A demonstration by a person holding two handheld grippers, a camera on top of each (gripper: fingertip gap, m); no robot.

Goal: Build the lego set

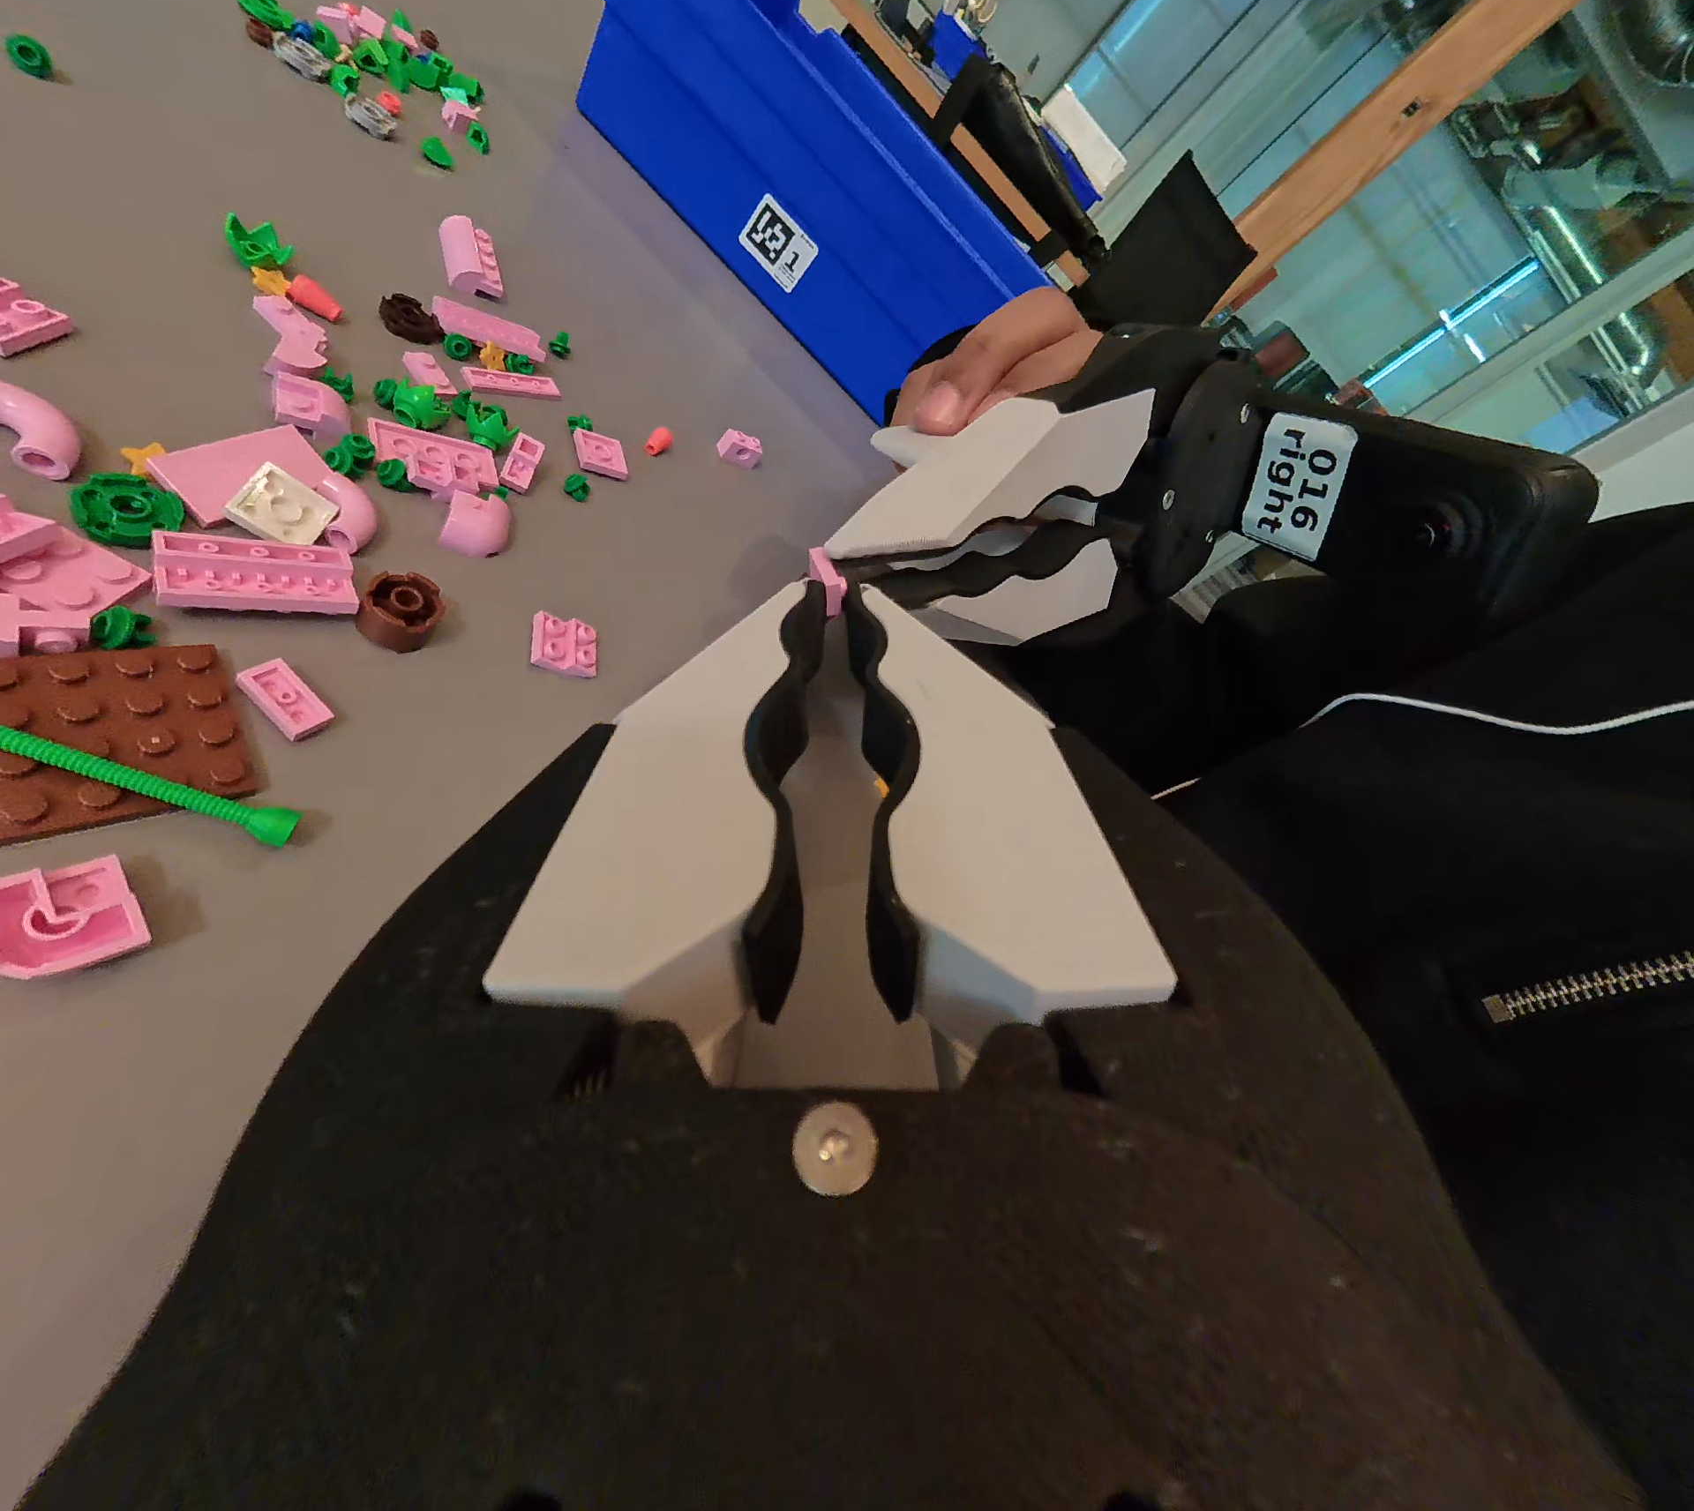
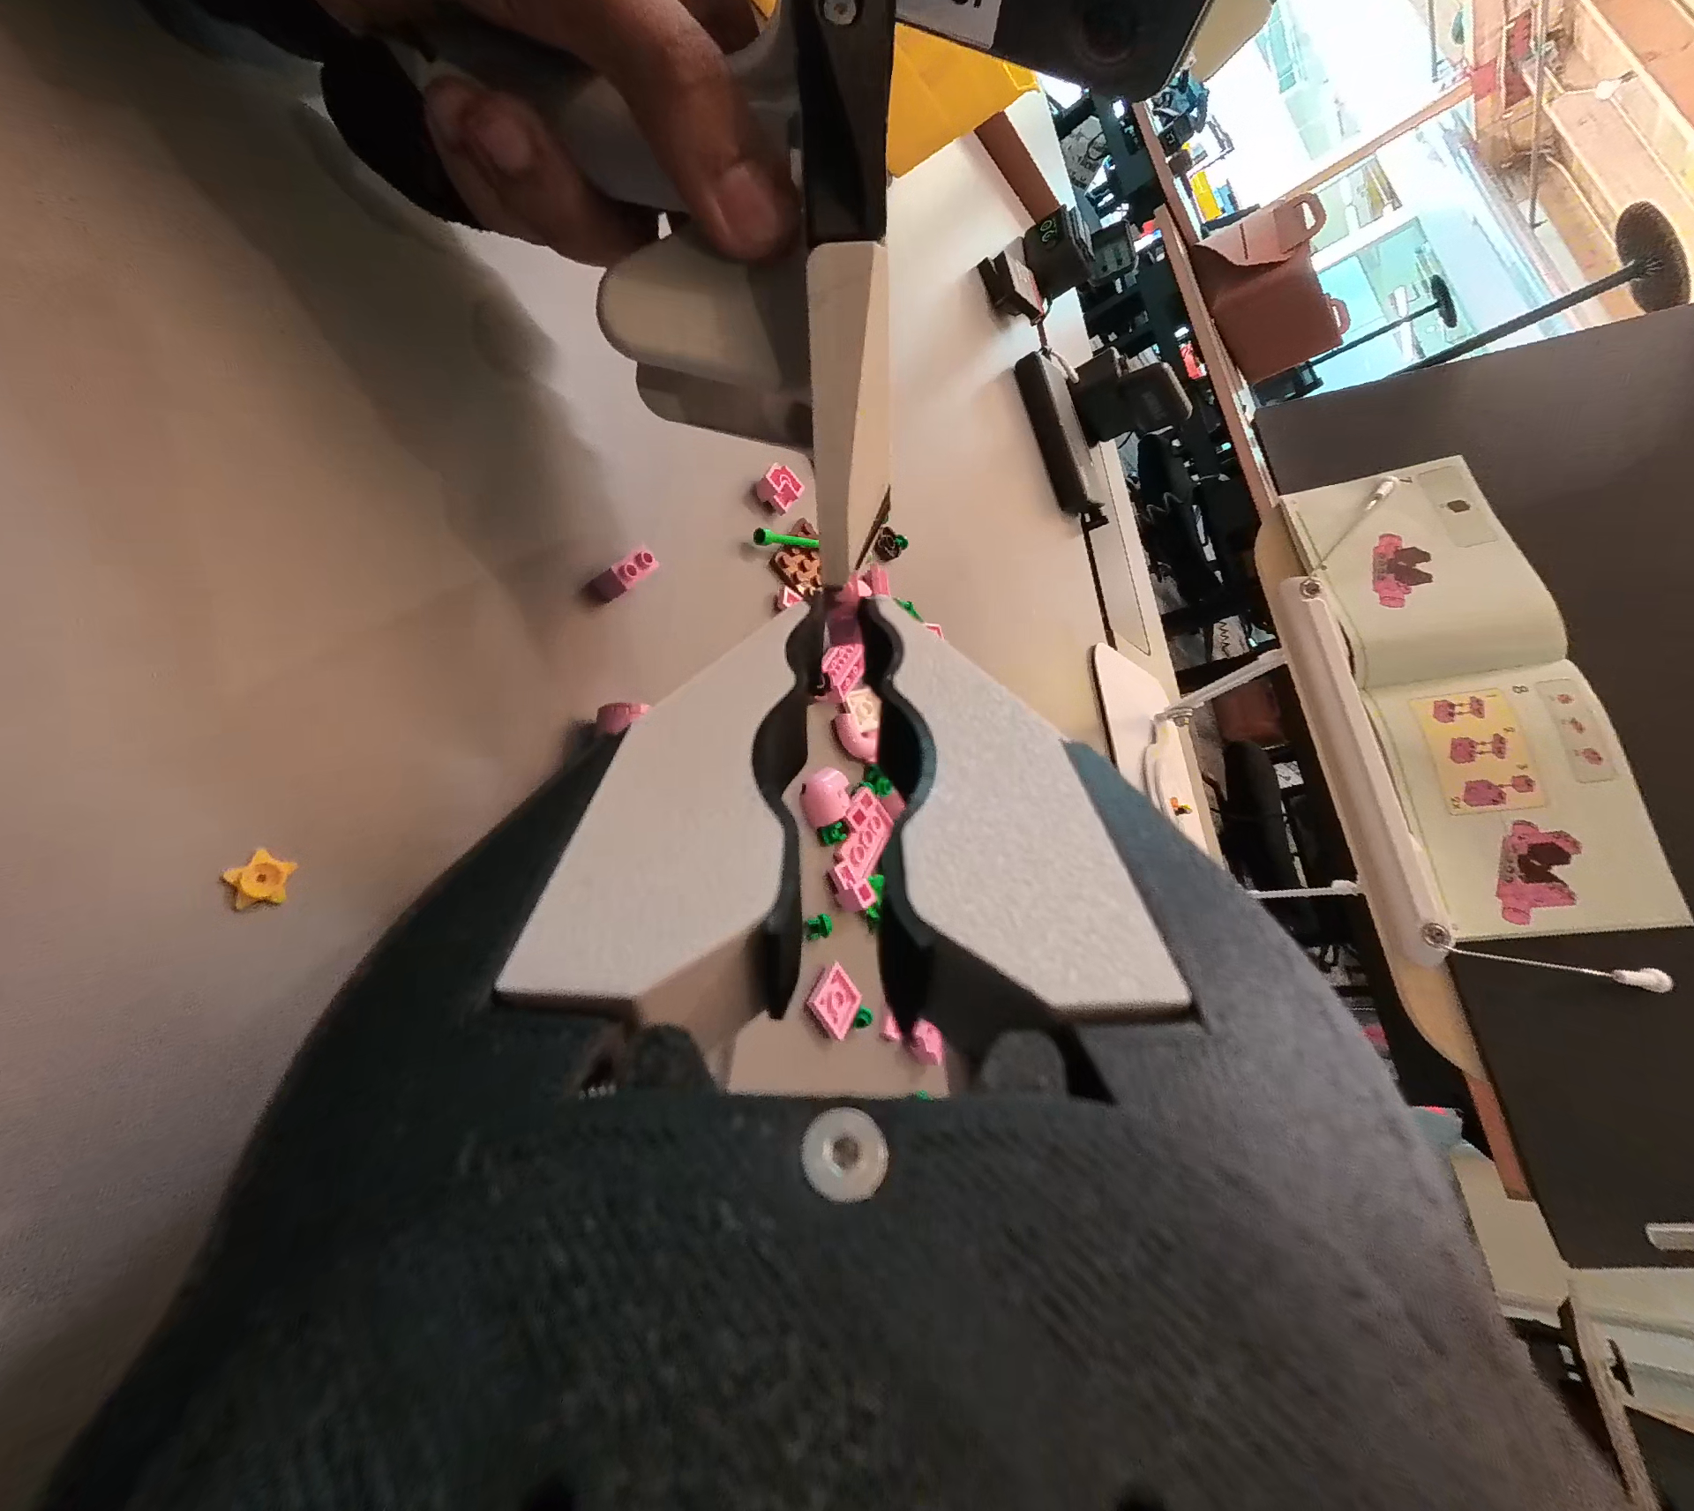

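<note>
Claws meet tip to tip above the worktop (image 1: pixel 477 899), and a small pink piece (image 1: pixel 830 585) is pinched at the very end of the left claw (image 1: pixel 832 596), whose jaws are drawn together on it. The right claw (image 1: pixel 848 558) is brought in from the side, its tips nearly closed and touching the same pink piece; whether it grips the piece or only presses on it cannot be told. In the right wrist view the right claw (image 2: pixel 839 613) is seen with its tips close together around something pink, while the left claw (image 2: pixel 836 583) comes down from above, edge-on.

Little of the build appears to be done. No assembled model is seen in either view; only this one join is being worked in the air, so the task is judged to be at an early stage. Beyond the claws, loose parts lie scattered: a brown plate (image 1: pixel 119 734) with a green ridged stem (image 1: pixel 137 784) across it, a long pink plate (image 1: pixel 252 573), a round brown piece (image 1: pixel 401 608), green leaf bits and many pink bricks. A yellow star (image 2: pixel 259 878) lies alone. Farther off a blue bin (image 1: pixel 779 184) stands on the worktop, and an open instruction booklet (image 2: pixel 1467 734) is propped up.

The held piece is mostly hidden by the pads, so its shape and any second part are hard to make out
</note>
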